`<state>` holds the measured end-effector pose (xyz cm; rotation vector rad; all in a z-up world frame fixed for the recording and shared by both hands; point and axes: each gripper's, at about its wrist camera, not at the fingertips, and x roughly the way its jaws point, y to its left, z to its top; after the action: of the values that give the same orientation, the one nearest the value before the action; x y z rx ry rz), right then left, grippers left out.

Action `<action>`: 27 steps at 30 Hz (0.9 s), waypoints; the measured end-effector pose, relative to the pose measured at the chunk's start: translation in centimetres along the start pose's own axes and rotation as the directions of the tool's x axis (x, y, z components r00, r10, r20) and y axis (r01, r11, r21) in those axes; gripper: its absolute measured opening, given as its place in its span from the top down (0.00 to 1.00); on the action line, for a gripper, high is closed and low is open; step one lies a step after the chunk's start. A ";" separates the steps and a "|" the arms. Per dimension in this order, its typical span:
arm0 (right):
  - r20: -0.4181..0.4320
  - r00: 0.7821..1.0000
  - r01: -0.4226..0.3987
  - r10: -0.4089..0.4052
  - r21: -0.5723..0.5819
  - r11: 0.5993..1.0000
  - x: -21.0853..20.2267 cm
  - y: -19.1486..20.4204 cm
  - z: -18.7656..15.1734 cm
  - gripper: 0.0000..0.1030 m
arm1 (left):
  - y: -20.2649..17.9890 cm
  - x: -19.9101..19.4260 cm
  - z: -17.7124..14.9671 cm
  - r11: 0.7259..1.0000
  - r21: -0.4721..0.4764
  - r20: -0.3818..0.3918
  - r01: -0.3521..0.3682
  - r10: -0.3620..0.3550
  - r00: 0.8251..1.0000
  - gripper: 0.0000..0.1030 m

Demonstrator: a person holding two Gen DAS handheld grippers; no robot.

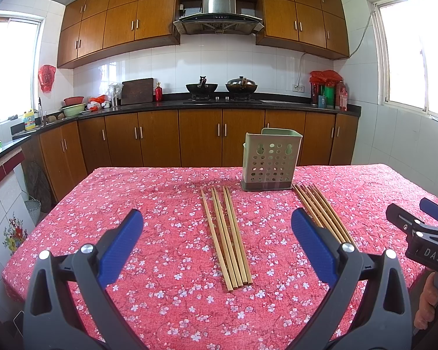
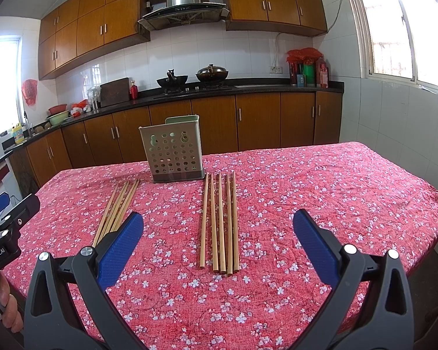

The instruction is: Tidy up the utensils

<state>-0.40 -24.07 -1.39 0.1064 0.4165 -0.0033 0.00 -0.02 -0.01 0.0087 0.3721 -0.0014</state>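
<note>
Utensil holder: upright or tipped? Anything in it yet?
Upright: the utensil holder stands on its dark base on the tablecloth. Nothing sticks out above its rim; both chopstick bundles lie flat in front. Inside cannot be seen.

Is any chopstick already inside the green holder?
No: the holder shows nothing above its rim, and both chopstick groups lie on the tablecloth.

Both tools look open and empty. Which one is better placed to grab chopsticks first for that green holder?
Either could. Each open tool faces its own bundle: the left tool frames the left chopsticks, the right tool frames the right chopsticks. I'd lean right: its bundle ends right beside the holder.
</note>
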 end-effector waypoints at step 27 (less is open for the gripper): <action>-0.001 1.000 0.000 0.000 0.000 1.000 -0.3 -0.1 -0.1 0.02 | 0.0 0.1 0.0 1.000 -0.001 -0.004 -0.001 0.001 1.000 0.04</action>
<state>-0.68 -24.14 -1.39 0.1059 0.4179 -0.0034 0.08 -0.03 0.01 0.0083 0.3761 -0.0003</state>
